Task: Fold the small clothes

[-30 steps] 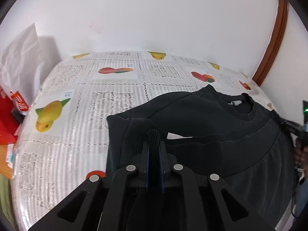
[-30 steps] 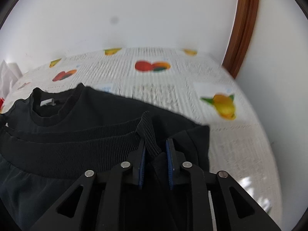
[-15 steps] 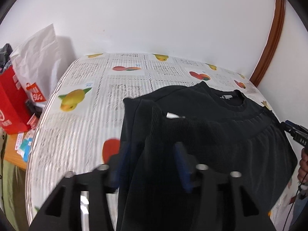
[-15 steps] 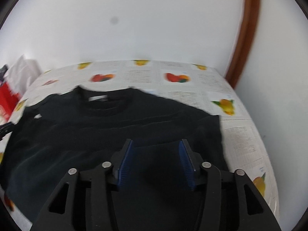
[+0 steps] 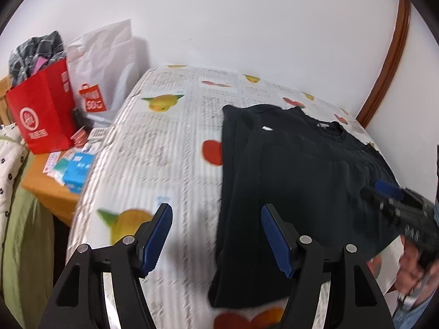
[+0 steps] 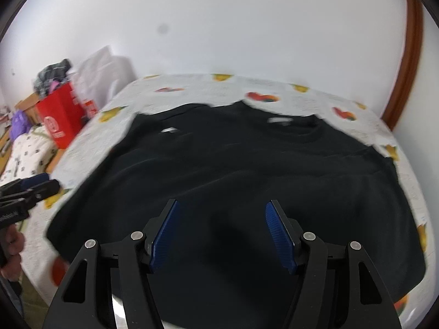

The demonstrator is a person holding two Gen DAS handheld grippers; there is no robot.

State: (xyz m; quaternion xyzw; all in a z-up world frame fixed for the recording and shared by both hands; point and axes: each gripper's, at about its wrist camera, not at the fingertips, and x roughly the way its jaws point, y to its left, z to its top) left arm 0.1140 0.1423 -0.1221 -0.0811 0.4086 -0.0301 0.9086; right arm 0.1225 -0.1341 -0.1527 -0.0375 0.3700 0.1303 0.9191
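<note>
- Left gripper (image 5: 216, 235) up above the table, jaws opening, blue pads spread wide with nothing pinched between them — just printed cloth and the garment's left edge showing in the gap.
- Right gripper (image 6: 222, 233) the same story: jaws opening, pads well apart, hovering over dark fabric without pressing on it.
- Black sweatshirt (image 5: 296, 181) lies on the fruit-print tablecloth (image 5: 170, 142), folded on itself, ribbed neckline toward the wall, a small white tag near its far edge.
- From the right wrist view the sweatshirt (image 6: 247, 170) fills most of the table, blurred with motion.
- Right gripper also shows at the right edge of the left view (image 5: 395, 197), a hand (image 5: 414, 271) wrapped round its handle.
- Off to the left, a red shopping bag (image 5: 44, 115) stuffed with clothing stands beside a white plastic bag (image 5: 107, 63) on a wooden side table (image 5: 49, 189), with a blue box (image 5: 78, 171) near its edge.
</note>
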